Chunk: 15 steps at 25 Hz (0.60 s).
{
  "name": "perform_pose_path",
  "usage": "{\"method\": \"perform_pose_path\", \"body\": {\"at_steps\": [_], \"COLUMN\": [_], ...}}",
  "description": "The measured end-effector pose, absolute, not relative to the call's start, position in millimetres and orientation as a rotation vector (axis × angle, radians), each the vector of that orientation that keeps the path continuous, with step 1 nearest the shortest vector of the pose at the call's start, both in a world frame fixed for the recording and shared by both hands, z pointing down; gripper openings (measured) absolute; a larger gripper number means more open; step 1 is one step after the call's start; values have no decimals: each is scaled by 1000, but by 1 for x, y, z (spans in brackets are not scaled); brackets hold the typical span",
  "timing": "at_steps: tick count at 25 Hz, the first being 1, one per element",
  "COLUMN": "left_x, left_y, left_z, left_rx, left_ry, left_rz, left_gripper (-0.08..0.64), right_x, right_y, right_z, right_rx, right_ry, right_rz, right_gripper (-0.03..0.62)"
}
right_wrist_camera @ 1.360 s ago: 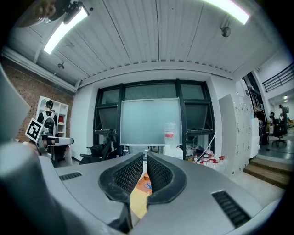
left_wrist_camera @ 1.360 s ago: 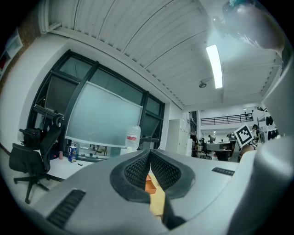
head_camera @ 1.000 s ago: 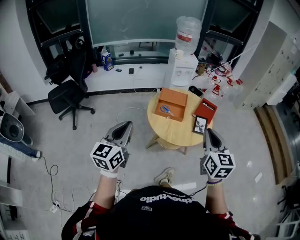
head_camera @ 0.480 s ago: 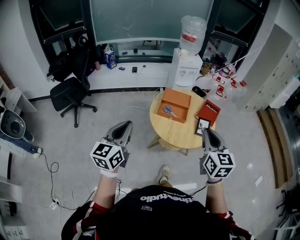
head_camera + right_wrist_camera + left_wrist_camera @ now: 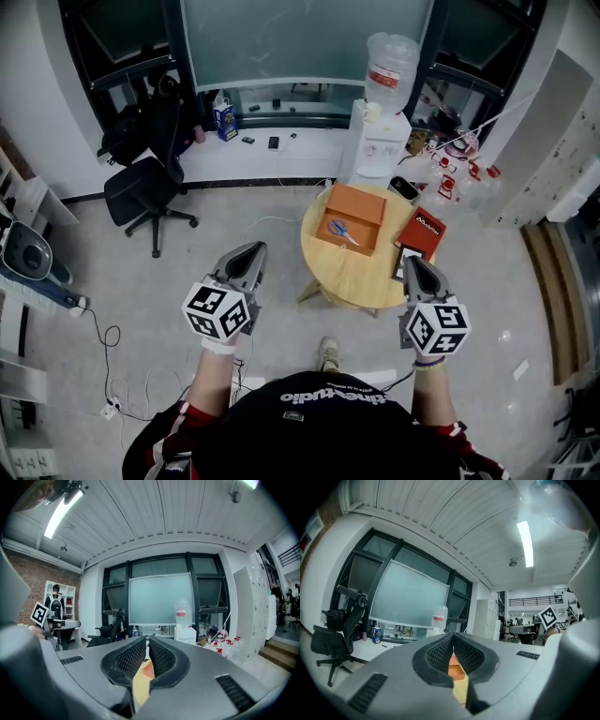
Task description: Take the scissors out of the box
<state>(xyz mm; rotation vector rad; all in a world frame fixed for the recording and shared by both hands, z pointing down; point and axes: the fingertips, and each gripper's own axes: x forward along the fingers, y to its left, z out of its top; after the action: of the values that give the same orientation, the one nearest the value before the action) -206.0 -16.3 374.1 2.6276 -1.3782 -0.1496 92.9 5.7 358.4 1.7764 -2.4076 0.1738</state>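
Observation:
An open orange box sits on a round wooden table ahead of me, with blue-handled scissors lying inside it. My left gripper hangs over the floor to the left of the table, jaws shut and holding nothing. My right gripper is at the table's near right edge, also shut and holding nothing. In the left gripper view the box shows through the slit below the left gripper. In the right gripper view the right gripper points at the table and box.
A red book and a small dark frame lie on the table's right side. Behind the table stands a water dispenser. Red-capped bottles cluster at the right, a black office chair stands at the left, and cables trail on the floor.
The table and room have slid a little right and down in the head view as the person shifts. Both grippers keep their places and stay shut.

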Motion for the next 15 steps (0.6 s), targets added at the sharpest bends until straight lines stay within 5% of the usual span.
{"method": "perform_pose_path", "body": {"at_steps": [15], "left_x": [-184], "left_y": [-91], "left_z": [365], "left_rx": [2610], "left_ry": [-1461], "left_rz": [-118], "left_gripper": [18], "right_x": [117], "right_y": [-87], "right_z": [356], "right_rx": [1692], "right_ry": [-2470], "right_rz": [191], "right_gripper": [37]}}
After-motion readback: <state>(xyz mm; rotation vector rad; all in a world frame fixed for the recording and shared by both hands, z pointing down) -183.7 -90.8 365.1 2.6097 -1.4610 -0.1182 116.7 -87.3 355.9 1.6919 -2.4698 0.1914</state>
